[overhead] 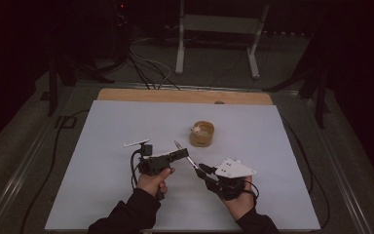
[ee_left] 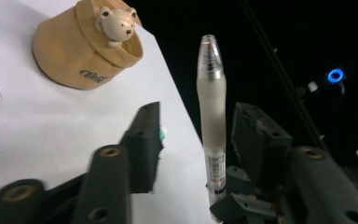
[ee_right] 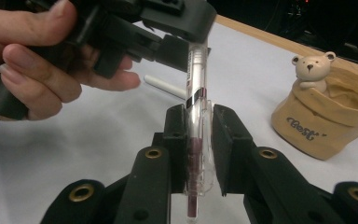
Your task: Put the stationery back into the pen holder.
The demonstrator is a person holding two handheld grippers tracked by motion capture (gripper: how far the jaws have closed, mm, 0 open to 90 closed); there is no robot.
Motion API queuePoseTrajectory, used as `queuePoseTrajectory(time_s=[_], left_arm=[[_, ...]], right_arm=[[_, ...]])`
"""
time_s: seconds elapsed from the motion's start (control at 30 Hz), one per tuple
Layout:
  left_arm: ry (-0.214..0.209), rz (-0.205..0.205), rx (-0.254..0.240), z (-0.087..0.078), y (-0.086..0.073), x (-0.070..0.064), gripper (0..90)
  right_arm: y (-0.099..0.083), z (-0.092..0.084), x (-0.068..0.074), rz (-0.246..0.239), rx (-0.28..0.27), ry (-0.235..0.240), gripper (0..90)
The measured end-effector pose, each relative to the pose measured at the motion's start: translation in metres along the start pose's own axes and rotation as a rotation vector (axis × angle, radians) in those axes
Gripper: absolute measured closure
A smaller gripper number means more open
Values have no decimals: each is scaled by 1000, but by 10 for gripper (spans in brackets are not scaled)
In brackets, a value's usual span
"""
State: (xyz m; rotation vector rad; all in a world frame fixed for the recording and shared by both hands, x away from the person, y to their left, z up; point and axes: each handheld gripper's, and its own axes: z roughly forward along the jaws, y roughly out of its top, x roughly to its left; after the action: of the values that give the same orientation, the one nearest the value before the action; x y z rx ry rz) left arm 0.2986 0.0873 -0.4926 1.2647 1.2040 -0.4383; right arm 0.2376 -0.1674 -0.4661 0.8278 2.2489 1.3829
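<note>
Both hands meet low over the white table (overhead: 102, 146). The right gripper (ee_right: 199, 135) clamps a pen (ee_right: 196, 93), angled up toward the left gripper (ee_left: 191, 135), whose jaws bracket the pen's far end without yet pinching it. A tan pouch (overhead: 202, 134) sits just beyond. Dark room, cables behind.

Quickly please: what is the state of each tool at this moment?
Left tool: partly open around the pen, pads not clearly pressing it.
Right tool: closed on the pen, holding it.
</note>
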Motion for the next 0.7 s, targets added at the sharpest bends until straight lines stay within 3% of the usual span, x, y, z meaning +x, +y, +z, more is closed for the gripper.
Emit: queuePoseTrajectory(time_s=[0.17,0.23,0.37,0.47,0.53,0.6,0.63,0.7], left_arm=[[-19,-24,-10,0,-1,1,764],[-34,-24,-8,-1,-1,0,787],[-34,28,-15,-3,0,-6,809],[-16,59,-14,-6,4,-6,811],[6,103,1,-7,6,-7,811],[12,114,0,-8,7,-8,811],[28,149,11,-8,7,-9,811],[30,161,14,-8,8,-10,811]], right_arm=[[0,1,0,0,7,5,771],[0,1,0,2,9,9,770],[-1,4,-1,16,18,27,744],[-1,3,-3,28,4,36,637],[-2,2,-5,34,3,31,604],[-2,3,-7,40,14,37,574],[-2,3,-8,48,17,39,550],[-4,3,-11,63,18,33,499]])
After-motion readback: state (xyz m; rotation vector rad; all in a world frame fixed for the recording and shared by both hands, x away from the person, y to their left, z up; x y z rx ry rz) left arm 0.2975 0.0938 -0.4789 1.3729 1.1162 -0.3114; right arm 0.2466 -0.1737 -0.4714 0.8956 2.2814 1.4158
